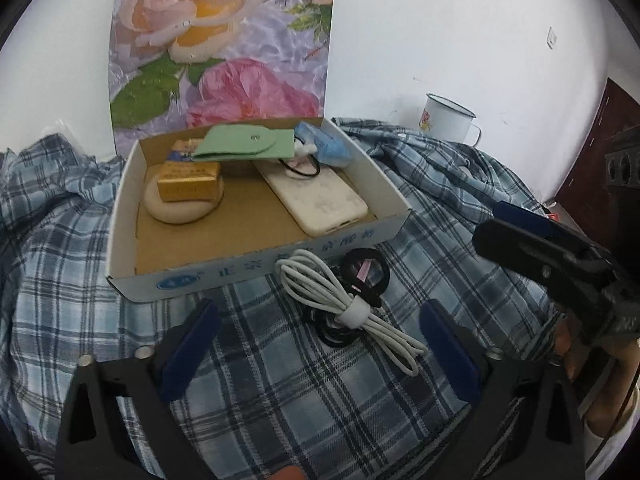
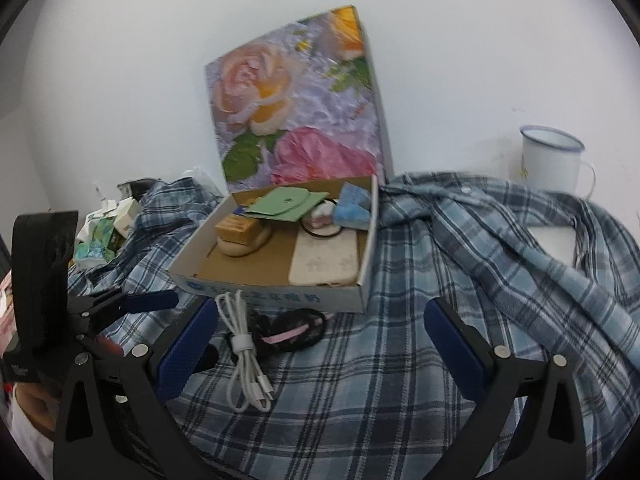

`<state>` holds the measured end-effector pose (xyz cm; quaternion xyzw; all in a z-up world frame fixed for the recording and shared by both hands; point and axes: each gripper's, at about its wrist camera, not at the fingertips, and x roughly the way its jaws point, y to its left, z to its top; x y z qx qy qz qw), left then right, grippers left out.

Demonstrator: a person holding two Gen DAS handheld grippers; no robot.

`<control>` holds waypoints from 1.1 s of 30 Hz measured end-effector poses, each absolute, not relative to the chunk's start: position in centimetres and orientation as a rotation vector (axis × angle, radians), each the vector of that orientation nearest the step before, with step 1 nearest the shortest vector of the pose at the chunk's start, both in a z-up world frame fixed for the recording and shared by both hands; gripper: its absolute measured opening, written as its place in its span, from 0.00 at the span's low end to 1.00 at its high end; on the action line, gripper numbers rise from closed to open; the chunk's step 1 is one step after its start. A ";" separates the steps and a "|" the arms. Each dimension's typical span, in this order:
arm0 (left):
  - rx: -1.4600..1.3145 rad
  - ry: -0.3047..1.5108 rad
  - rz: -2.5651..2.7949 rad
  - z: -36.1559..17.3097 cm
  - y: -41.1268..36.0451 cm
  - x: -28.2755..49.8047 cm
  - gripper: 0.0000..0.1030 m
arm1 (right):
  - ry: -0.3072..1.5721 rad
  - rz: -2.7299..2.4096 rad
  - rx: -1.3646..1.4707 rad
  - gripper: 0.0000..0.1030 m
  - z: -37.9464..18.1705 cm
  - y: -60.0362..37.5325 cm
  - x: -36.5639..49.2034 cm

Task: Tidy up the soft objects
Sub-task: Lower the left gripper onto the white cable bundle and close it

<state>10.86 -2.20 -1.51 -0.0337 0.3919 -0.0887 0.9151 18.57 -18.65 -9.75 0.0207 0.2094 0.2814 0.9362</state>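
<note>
A shallow cardboard box (image 1: 248, 268) (image 2: 276, 300) sits on a blue plaid shirt (image 1: 280, 380) (image 2: 400, 280). It holds a round beige puff (image 1: 176, 212), a gold packet (image 1: 190, 186), a green pouch (image 1: 244, 144), a white phone case (image 1: 320, 200) and a light blue packet (image 1: 328, 146). A coiled white cable (image 1: 344, 304) (image 2: 242, 344) and black hair ties (image 1: 366, 272) (image 2: 296, 328) lie in front of the box. My left gripper (image 1: 320, 352) is open just before the cable. My right gripper (image 2: 320, 344) is open and empty, right of the cable.
A floral board (image 1: 224, 40) (image 2: 296, 112) leans on the white wall behind the box. A white enamel mug (image 1: 444, 118) (image 2: 550, 164) stands at the back right. Crumpled packets (image 2: 104, 232) lie at the left. A dark cabinet (image 1: 616, 152) is at far right.
</note>
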 end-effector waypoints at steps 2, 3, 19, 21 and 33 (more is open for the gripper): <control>-0.077 0.825 -0.190 -2.0 -2.2 11.2 0.80 | 0.446 0.567 0.077 1.00 -10.1 -19.1 19.1; -0.077 0.836 -0.193 -2.2 -2.2 11.3 0.76 | 0.454 0.564 0.090 1.00 -10.3 -19.3 19.2; -0.055 0.865 -0.266 -3.5 -3.5 12.4 0.42 | 0.514 0.555 0.090 1.00 -11.3 -19.0 20.2; -0.063 0.863 -0.277 -3.6 -3.5 12.5 0.35 | 0.521 0.555 0.095 1.00 -11.4 -19.1 20.3; -0.057 0.879 -0.311 -4.1 -4.1 12.6 0.25 | 0.533 0.559 0.100 1.00 -11.4 -19.0 20.2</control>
